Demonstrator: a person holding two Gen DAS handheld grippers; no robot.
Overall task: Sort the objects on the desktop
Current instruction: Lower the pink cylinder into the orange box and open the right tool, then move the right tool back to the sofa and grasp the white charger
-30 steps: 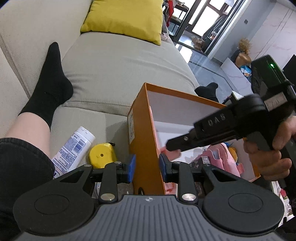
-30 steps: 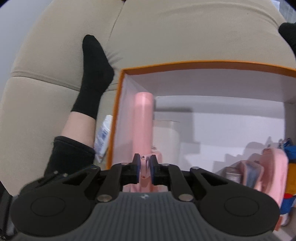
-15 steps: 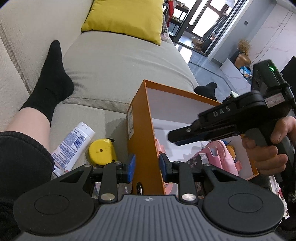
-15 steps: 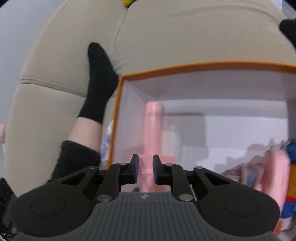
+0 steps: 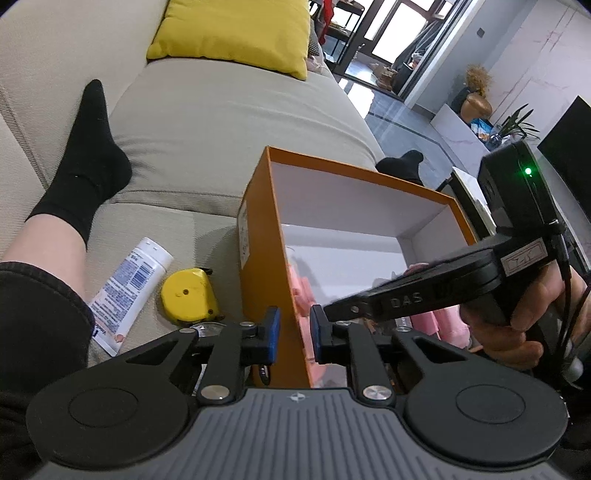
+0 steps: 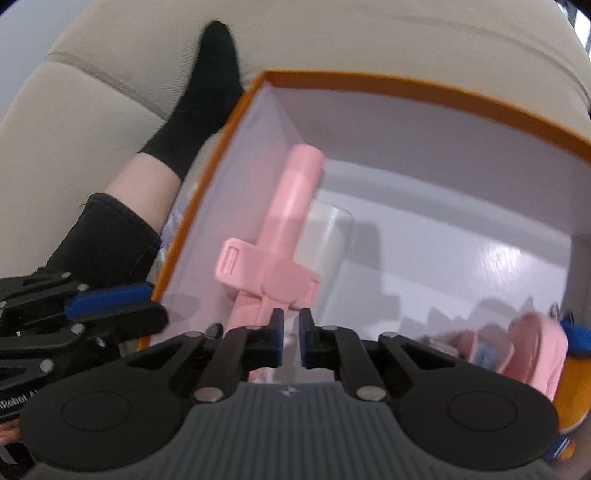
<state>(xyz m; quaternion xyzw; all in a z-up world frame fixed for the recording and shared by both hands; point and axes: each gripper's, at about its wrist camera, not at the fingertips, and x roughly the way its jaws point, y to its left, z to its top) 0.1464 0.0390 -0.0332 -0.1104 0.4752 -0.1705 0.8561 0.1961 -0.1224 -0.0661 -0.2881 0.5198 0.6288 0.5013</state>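
An orange box (image 5: 258,236) with a white inside stands on the beige sofa. My left gripper (image 5: 294,328) straddles its near left wall; the jaws are closing, the wall is between the blue pads, and I see no pad pressing on it. A pink plastic tool with a cross-piece (image 6: 284,236) lies loose inside the box along the left wall, partly on a clear container (image 6: 328,236). My right gripper (image 6: 291,325) hangs over the box just behind the tool's near end, shut with nothing between its pads. In the left wrist view the right gripper (image 5: 328,310) reaches in from the right.
A white tube (image 5: 129,280) and a yellow tape measure (image 5: 188,295) lie on the sofa left of the box. A pink pouch (image 6: 535,343) sits at the box's right end. A person's leg in a black sock (image 5: 85,162) rests on the left; a yellow cushion (image 5: 236,33) is behind.
The right gripper let go of the pink tool, rolled and closed empty; the tool now lies tilted in the box. The left jaws narrowed around the box wall.
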